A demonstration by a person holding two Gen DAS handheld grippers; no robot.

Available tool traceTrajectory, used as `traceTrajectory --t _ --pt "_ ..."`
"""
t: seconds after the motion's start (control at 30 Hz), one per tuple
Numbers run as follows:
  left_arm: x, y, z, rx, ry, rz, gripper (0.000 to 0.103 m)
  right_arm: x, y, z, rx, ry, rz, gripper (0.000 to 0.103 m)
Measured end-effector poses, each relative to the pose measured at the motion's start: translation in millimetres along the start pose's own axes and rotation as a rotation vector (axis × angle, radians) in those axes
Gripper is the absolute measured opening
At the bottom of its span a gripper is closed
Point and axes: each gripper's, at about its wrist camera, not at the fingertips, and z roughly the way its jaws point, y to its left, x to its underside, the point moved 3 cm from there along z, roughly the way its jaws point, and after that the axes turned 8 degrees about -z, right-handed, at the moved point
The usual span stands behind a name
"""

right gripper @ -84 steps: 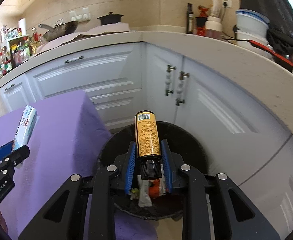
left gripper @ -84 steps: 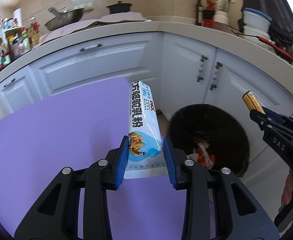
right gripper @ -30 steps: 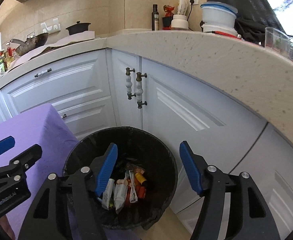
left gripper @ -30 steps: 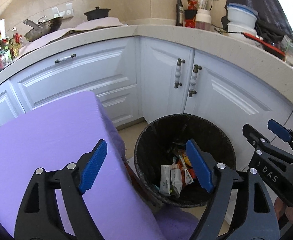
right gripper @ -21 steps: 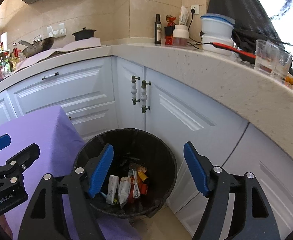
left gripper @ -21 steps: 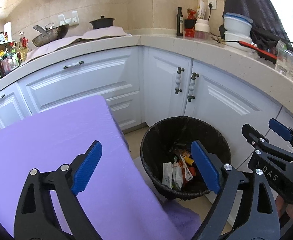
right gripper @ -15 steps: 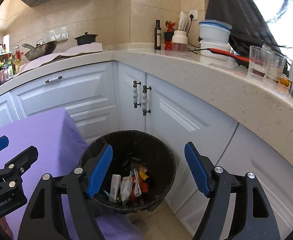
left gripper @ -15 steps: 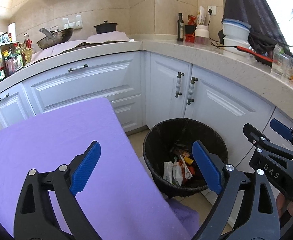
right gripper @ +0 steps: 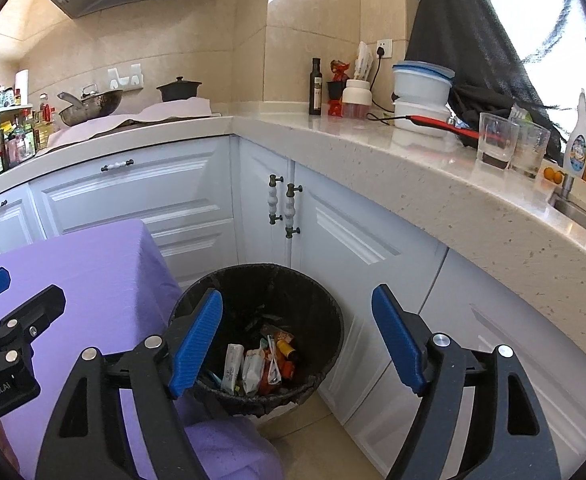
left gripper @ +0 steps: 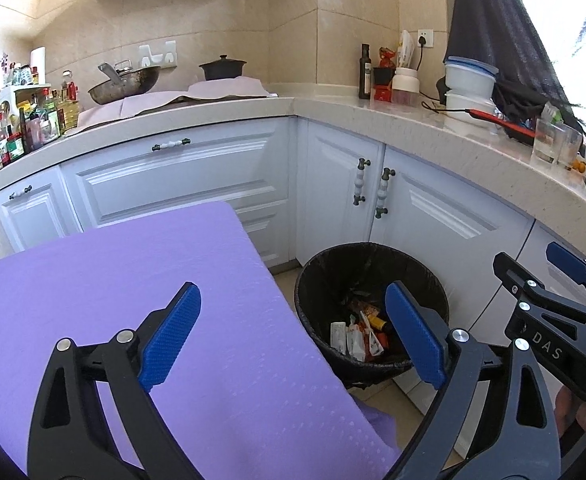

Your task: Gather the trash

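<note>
A round black bin (left gripper: 373,256) (right gripper: 261,276) with a black liner stands on the floor by the white corner cabinets. Wrappers, a white packet and an amber bottle (right gripper: 285,349) lie in its bottom (left gripper: 359,330). My left gripper (left gripper: 293,336) is open and empty, high over the purple table's right edge and the bin. My right gripper (right gripper: 297,336) is open and empty, above the bin. The right gripper also shows at the right of the left wrist view (left gripper: 549,276), and the left gripper at the left of the right wrist view (right gripper: 9,296).
A table with a purple cloth (left gripper: 113,280) (right gripper: 73,264) stands left of the bin. White cabinets (left gripper: 181,184) run behind under a speckled counter (right gripper: 433,168) carrying a wok, a pot, bottles, tubs and glasses. Beige floor tile (right gripper: 317,440) shows in front of the bin.
Earlier my left gripper held a blue-and-white packet and my right an amber bottle; both are now empty and open. Over the last second both grippers rose and drew back from the bin.
</note>
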Motion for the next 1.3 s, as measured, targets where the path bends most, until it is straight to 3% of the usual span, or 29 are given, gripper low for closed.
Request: traceTrajectory --t 1.3 --pt "1.8 -3.6 -5.4 0.004 -0.001 0.000 0.091 2.6 -1.1 -9.6 0.009 -0.016 0.005 0.076"
